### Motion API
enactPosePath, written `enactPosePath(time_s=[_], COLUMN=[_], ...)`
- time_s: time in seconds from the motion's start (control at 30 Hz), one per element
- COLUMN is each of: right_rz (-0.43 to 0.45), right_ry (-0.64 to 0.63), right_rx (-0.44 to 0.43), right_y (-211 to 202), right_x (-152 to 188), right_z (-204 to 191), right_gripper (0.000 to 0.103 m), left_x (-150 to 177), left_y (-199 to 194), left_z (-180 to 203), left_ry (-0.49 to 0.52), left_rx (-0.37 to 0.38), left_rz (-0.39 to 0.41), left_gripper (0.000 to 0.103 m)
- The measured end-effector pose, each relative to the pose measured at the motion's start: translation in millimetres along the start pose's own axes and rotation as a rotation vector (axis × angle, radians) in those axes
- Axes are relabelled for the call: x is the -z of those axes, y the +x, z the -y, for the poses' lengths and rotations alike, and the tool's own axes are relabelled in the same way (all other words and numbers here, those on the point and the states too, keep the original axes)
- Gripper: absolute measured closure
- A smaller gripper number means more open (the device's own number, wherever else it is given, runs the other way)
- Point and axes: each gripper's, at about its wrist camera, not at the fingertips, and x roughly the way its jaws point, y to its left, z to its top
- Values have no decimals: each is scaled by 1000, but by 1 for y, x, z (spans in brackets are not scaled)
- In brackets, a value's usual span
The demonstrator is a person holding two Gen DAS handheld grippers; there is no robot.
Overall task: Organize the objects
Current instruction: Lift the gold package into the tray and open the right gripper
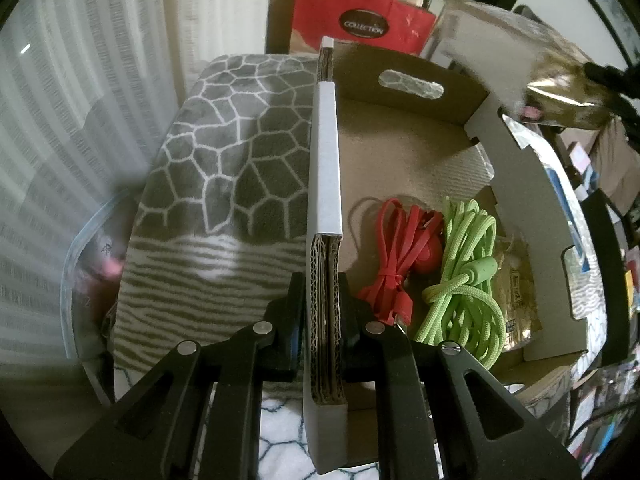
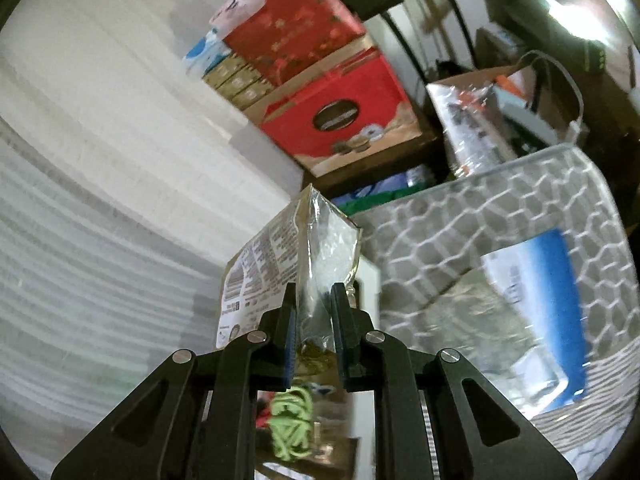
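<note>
The box (image 1: 516, 184) sits on the patterned blanket (image 1: 224, 152), and my left gripper (image 1: 323, 320) is clamped tight on the box's near wall, holding it steady. Inside the box, just beyond that wall, lie the red cable (image 1: 400, 248) and beside it the green cord (image 1: 464, 264), with a gold packet (image 1: 516, 280) half under the cord. My right gripper (image 2: 314, 320) is pinched narrow on the bottom of a clear-windowed pouch (image 2: 304, 256), above the box; I judge I should lower the pouch level into the bare far half of the box, clear of the cords, releasing only once it rests.
</note>
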Motion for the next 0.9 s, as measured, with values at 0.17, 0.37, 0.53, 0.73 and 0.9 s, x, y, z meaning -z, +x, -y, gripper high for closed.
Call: enactPosePath(time_s=[0.17,0.37,0.53,0.73,0.9], right_rz=[-35,-67,-49,-36,-62], right_ry=[30,65,61,-21,-127], right_rx=[-13,21,98,192,265], right_y=[35,68,84,96,104], right_x=[14,30,43,51,52], right_z=[-12,-8,-5,-14,-25], right_gripper=[89,89,89,89,83], left_x=[0,1,1,1,2], left_y=[0,0,0,0,0], left_z=[0,0,0,0,-1], left_ry=[-1,-1,-2,-1,-3], left_rx=[0,2,2,2,3], left_rz=[0,0,0,-1,-1], left_gripper=[91,91,91,91,91])
